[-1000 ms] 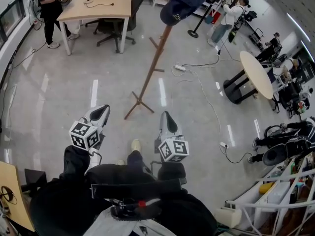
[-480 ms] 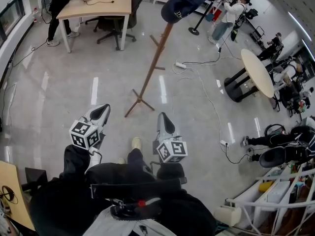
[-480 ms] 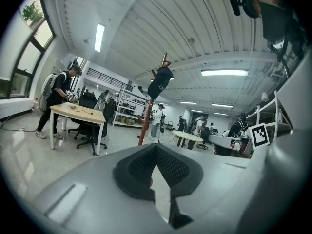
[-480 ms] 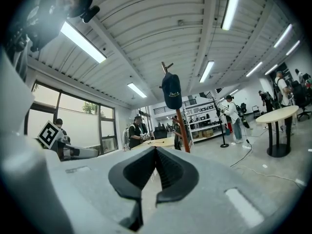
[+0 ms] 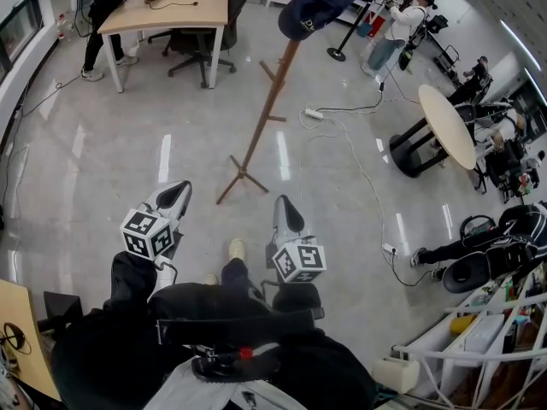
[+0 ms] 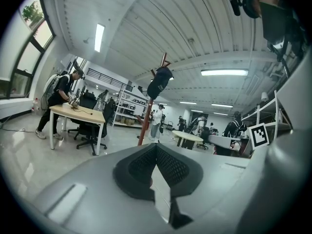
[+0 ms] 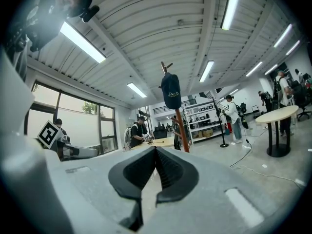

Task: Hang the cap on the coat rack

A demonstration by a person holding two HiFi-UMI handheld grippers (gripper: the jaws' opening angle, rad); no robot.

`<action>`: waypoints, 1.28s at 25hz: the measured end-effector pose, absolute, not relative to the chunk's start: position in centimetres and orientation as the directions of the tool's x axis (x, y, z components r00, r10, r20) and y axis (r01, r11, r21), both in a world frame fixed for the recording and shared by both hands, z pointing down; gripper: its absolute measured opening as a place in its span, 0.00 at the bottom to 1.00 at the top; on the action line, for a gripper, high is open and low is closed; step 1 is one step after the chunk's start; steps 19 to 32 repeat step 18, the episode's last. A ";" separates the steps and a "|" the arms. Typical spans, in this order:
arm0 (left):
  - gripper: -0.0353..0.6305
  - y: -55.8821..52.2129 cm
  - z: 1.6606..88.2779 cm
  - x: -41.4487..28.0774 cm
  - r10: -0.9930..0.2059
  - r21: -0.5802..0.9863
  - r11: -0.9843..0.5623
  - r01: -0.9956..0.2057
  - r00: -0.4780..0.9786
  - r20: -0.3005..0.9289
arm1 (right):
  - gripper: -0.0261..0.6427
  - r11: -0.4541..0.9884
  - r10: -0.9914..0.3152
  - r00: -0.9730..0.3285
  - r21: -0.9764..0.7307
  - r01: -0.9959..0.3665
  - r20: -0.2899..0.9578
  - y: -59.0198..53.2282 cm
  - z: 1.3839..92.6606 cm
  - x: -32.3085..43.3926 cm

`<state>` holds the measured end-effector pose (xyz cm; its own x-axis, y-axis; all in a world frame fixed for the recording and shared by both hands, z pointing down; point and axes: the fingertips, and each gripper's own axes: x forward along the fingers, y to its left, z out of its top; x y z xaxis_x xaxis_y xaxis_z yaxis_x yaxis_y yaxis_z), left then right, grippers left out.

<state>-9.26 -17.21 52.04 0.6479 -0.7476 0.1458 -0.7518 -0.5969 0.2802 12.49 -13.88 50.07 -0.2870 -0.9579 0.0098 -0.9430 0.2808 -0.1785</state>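
A dark navy cap (image 5: 314, 5) hangs on the top of a brown wooden coat rack (image 5: 265, 118) that stands on the glossy floor ahead of me. The same cap (image 6: 159, 82) shows on the rack's top peg in the left gripper view, and the cap (image 7: 171, 92) in the right gripper view too. My left gripper (image 5: 177, 194) is held low near my body, well short of the rack, jaws shut with nothing between them. My right gripper (image 5: 287, 209) is beside it, also shut and empty.
A wooden desk (image 5: 167, 11) with an office chair (image 5: 205, 45) stands at the back left, a person working at it. A round table (image 5: 444, 131) is at the right. Cables and a power strip (image 5: 313, 117) lie on the floor past the rack. Other people stand further back.
The grippers have stayed put. The person at the far desk shifted, and the person at the right edge moved.
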 end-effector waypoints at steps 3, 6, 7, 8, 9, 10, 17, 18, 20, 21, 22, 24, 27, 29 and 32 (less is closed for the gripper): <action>0.06 -17.3 51.9 -9.1 -0.748 0.280 -0.597 -0.752 0.647 0.145 | 0.04 0.282 -0.958 -0.288 -0.177 -0.943 0.007 -14.1 50.0 12.6; 0.06 -17.3 51.7 -9.1 -0.749 0.278 -0.597 -0.753 0.647 0.144 | 0.04 0.284 -0.957 -0.290 -0.177 -0.942 0.005 -14.1 49.7 12.6; 0.06 -17.3 51.6 -9.1 -0.749 0.278 -0.597 -0.753 0.646 0.143 | 0.04 0.285 -0.957 -0.290 -0.176 -0.942 0.005 -14.1 49.6 12.6; 0.06 -17.2 51.6 -9.1 -0.750 0.278 -0.596 -0.753 0.646 0.143 | 0.04 0.286 -0.957 -0.291 -0.175 -0.942 0.004 -14.1 49.6 12.6; 0.06 -17.2 51.7 -9.2 -0.750 0.278 -0.596 -0.754 0.646 0.143 | 0.04 0.287 -0.957 -0.292 -0.174 -0.942 0.004 -14.0 49.6 12.6; 0.06 -17.1 51.7 -9.2 -0.751 0.278 -0.595 -0.754 0.645 0.143 | 0.04 0.287 -0.956 -0.292 -0.174 -0.942 0.004 -14.0 49.6 12.6; 0.06 -16.9 51.6 -8.8 -0.750 0.278 -0.596 -0.754 0.646 0.144 | 0.04 0.288 -0.956 -0.294 -0.181 -0.940 0.004 -13.8 49.5 12.9; 0.06 -16.9 51.5 -8.8 -0.750 0.278 -0.596 -0.754 0.646 0.144 | 0.04 0.289 -0.956 -0.294 -0.182 -0.940 0.004 -13.7 49.4 12.9; 0.06 -16.9 51.5 -8.8 -0.750 0.278 -0.596 -0.754 0.646 0.144 | 0.04 0.289 -0.956 -0.294 -0.182 -0.940 0.004 -13.7 49.4 12.9; 0.06 -16.9 51.5 -8.8 -0.750 0.278 -0.596 -0.754 0.646 0.144 | 0.04 0.289 -0.956 -0.294 -0.182 -0.940 0.004 -13.7 49.4 12.9; 0.06 -16.9 51.5 -8.8 -0.750 0.278 -0.596 -0.754 0.646 0.144 | 0.04 0.289 -0.956 -0.294 -0.182 -0.940 0.004 -13.7 49.4 12.9; 0.06 -16.9 51.5 -8.8 -0.750 0.278 -0.596 -0.754 0.646 0.144 | 0.04 0.289 -0.956 -0.294 -0.182 -0.940 0.004 -13.7 49.4 12.9; 0.06 -16.9 51.5 -8.8 -0.750 0.278 -0.596 -0.754 0.646 0.144 | 0.04 0.289 -0.956 -0.294 -0.182 -0.940 0.004 -13.7 49.4 12.9; 0.06 -16.9 51.5 -8.8 -0.750 0.278 -0.596 -0.754 0.646 0.144 | 0.04 0.289 -0.956 -0.294 -0.182 -0.940 0.004 -13.7 49.4 12.9; 0.06 -16.9 51.5 -8.8 -0.750 0.278 -0.596 -0.754 0.646 0.144 | 0.04 0.289 -0.956 -0.294 -0.182 -0.940 0.004 -13.7 49.4 12.9</action>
